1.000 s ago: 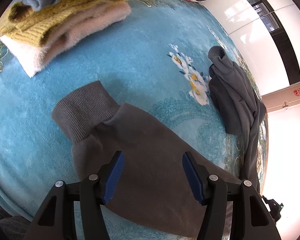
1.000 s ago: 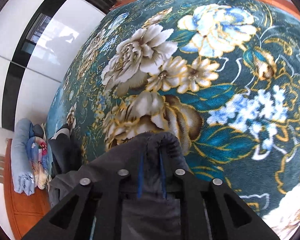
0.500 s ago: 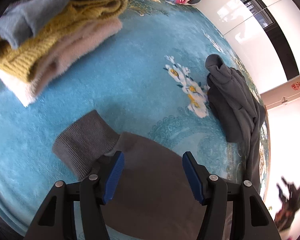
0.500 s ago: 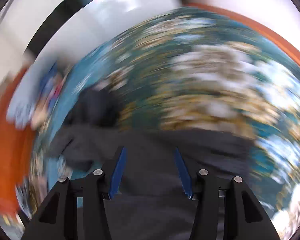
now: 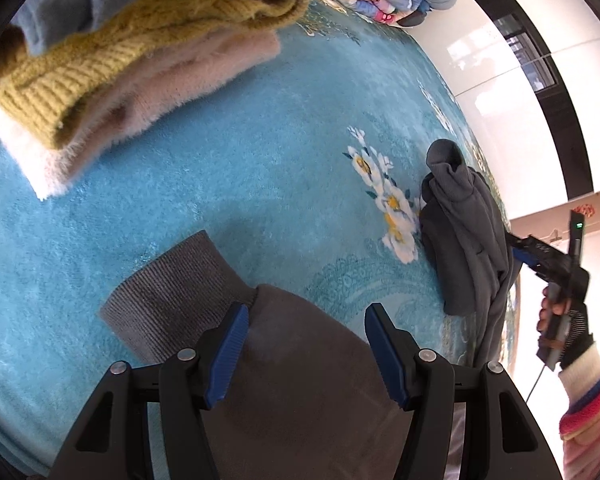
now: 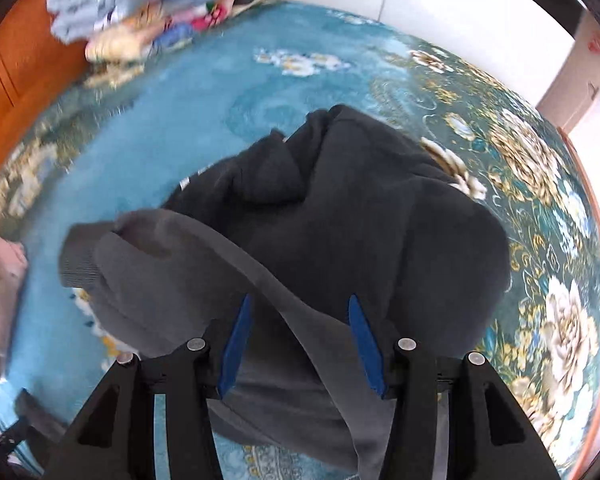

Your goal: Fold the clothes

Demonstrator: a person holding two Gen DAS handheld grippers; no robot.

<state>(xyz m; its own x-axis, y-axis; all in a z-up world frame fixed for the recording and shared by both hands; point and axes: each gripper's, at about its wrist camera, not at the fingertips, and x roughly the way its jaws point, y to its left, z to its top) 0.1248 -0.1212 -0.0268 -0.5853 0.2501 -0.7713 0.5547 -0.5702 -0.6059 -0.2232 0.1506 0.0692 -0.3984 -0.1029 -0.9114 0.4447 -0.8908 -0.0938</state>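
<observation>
Swung across from the flowered corner, my right gripper point(image 6: 298, 344) stands half open and empty above the soft, limp grey sweatshirt point(image 6: 340, 216) heaped on the blue blanket point(image 6: 180, 120), while my left gripper point(image 5: 306, 350) hangs open over its sleeve point(image 5: 300, 380), where I judge the firmer ribbed cuff point(image 5: 168, 300) gives the best hold

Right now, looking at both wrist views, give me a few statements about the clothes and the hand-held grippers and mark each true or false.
1. The grey sweatshirt lies on a blue floral blanket. True.
2. The left hand-held gripper is clamped on the ribbed cuff. False: its jaws stand apart above the sleeve.
3. A mustard knit sweater sits in a folded stack. True.
4. The right hand-held gripper grips the sweatshirt. False: jaws apart, nothing pinched.
</observation>
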